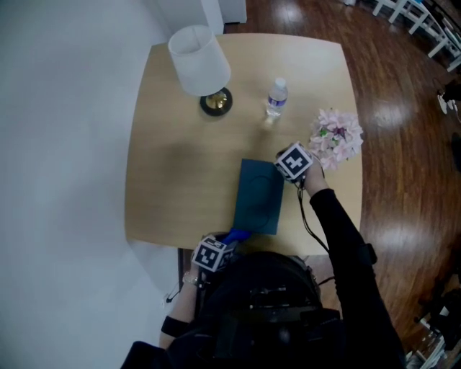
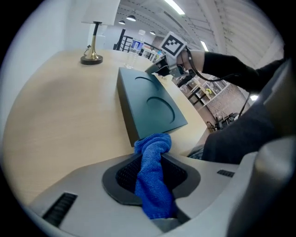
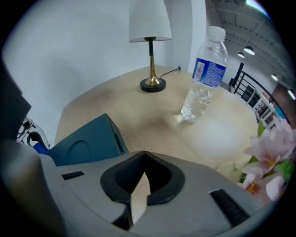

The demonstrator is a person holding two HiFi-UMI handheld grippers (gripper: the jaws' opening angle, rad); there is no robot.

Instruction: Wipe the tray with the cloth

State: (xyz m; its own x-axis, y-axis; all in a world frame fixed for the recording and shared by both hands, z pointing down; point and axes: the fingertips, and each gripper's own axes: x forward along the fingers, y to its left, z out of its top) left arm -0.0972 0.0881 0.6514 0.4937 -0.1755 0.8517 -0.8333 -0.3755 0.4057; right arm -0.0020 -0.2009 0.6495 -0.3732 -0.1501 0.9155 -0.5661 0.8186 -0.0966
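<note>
Cloth (image 2: 155,147) pinched in left gripper (image 2: 150,163), tray (image 2: 152,107) just beyond

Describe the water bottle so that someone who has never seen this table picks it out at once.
On the light wooden table, look to the far side, between the white-shaded lamp and the pink flowers. The water bottle stands there upright. It is the only clear plastic thing, with a white cap and a blue label.

You're in a home-style room set inside a large hall: the pale wood desk (image 1: 180,144) carries a lamp (image 1: 199,61), a water bottle (image 1: 276,97) and flowers (image 1: 337,137), dark wood floor (image 1: 403,144) lies beside it, and ceiling strip lights (image 2: 175,7) run beyond it.
</note>
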